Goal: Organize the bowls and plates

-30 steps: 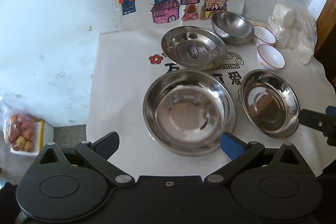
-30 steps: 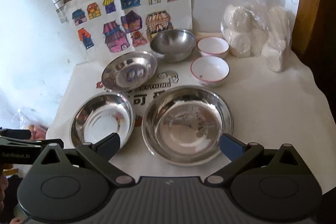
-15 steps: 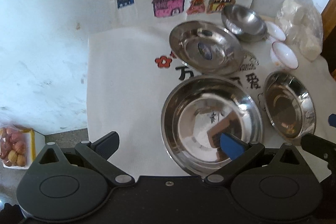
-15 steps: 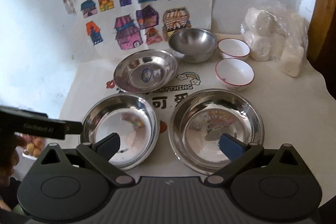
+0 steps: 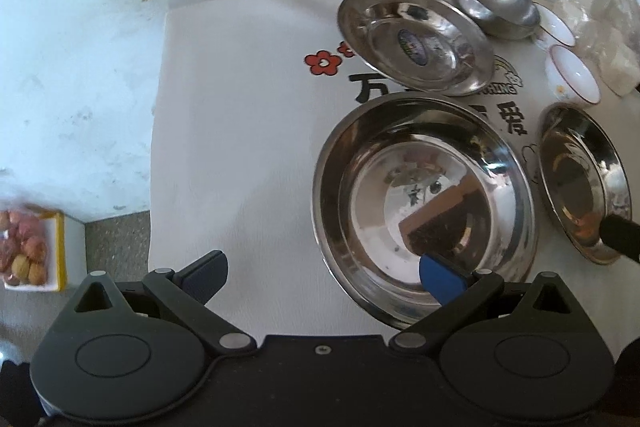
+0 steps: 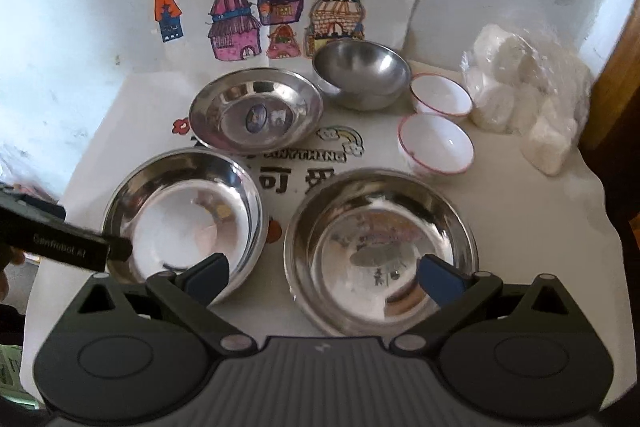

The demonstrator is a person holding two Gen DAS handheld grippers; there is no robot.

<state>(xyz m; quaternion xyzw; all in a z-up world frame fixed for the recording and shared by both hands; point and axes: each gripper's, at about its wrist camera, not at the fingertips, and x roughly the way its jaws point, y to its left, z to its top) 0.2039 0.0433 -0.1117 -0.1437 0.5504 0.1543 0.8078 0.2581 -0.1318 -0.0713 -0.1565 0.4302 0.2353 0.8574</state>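
Far left, off the cloth (image 5: 240, 131): a packet of reddish fruit (image 5: 24, 251), no part of the job.

Next, left gripper (image 5: 322, 271), jaws spread wide and gripping nothing; one finger over bare cloth, the other inside the near-left steel dish (image 5: 424, 203), so straddling its rim. Probably lined up to pinch that rim and lift the dish onto another. Along the gripper's side, seen from the right wrist, pale lettering, seemingly "Genrobot.AI", though too blurred to be sure.

Behind the dish, a shallower steel plate (image 6: 256, 111) with an oval blue sticker at its centre, wording unreadable. On the cloth between the dishes: a red flower, a rainbow, "ANYTHING" partly covered, and bold Chinese characters, "万" and "可爱" among them. On the wall behind, coloured drawings of houses (image 6: 256, 7).

Then right gripper (image 6: 322, 273), likewise wide open and empty, hanging across the gap between the near-left dish and the near-right steel dish (image 6: 380, 247). Likely waiting its turn.

Further back and right: a deep steel bowl (image 6: 362, 75), two white red-rimmed bowls (image 6: 434, 143) touching each other, and a plastic bag of white lumps (image 6: 528, 99). Everything laid out singly; nothing stacked yet.
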